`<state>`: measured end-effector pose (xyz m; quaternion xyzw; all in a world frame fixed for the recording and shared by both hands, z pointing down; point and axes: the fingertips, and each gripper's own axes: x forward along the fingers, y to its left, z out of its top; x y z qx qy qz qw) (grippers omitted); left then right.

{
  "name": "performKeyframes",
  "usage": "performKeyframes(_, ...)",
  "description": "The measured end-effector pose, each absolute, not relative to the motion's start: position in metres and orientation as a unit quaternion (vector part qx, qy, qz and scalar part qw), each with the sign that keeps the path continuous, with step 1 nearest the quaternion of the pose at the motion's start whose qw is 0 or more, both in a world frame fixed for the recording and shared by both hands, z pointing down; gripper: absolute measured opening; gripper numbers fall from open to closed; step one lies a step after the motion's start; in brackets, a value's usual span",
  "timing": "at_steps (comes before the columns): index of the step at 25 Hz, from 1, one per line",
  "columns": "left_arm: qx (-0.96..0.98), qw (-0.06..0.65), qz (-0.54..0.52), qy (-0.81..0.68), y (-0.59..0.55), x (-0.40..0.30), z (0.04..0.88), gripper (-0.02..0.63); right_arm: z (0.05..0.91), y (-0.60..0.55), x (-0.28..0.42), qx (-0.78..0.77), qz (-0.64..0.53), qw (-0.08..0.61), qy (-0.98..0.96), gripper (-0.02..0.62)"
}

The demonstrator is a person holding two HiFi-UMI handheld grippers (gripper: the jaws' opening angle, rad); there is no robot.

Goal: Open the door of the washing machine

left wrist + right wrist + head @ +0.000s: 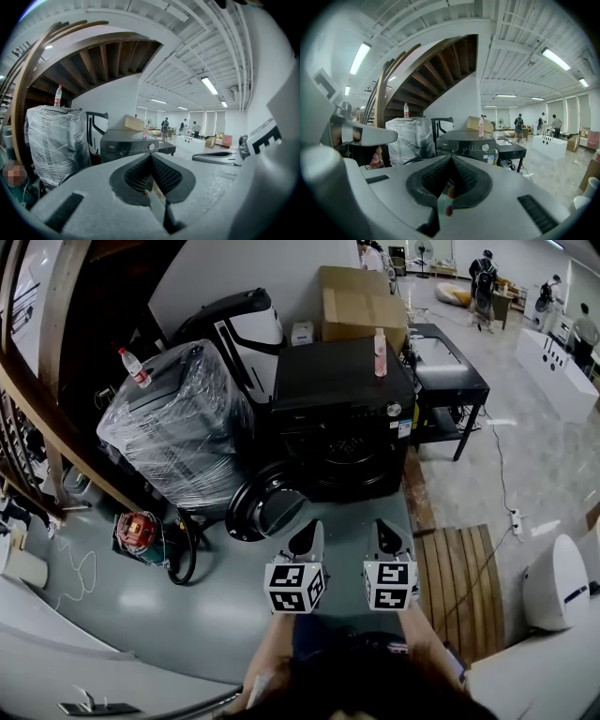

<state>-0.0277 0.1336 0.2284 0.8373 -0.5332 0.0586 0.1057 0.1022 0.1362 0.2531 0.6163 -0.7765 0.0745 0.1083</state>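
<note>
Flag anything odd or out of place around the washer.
Washing machine door hangs wide open, swung left. A pink bottle stands on the machine; another bottle stands atop the plastic-wrapped unit. No spills.

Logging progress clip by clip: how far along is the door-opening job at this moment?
Done: the washer's round door looks swung out to the left of its front. In hand: nothing. The left gripper and right gripper are both shut and empty, held clear of the machine. Left: apparently nothing, since the door is open.
</note>
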Motion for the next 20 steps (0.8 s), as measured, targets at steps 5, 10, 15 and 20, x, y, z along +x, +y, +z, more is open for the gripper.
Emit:
performKeyframes(5,0.837,0.104,0.056,-0.534,0.137,-0.022,0.225,0.012,0.247,0.139,0.113,0.62,0.077,0.1,-0.774,0.0)
performKeyframes(10,0.838,0.105,0.062,-0.533,0.143,-0.016,0.226,0.012,0.245,0.141,0.118,0.622,0.077,0.092,-0.774,0.0)
performKeyframes(15,0.837,0.107,0.07,-0.533,0.147,-0.017,0.229,0.012,0.247,0.142,0.12,0.625,0.086,0.089,-0.771,0.0)
performKeyframes(20,0.836,0.11,0.07,-0.533,0.149,-0.022,0.229,0.012,0.246,0.143,0.114,0.623,0.082,0.088,-0.773,0.0)
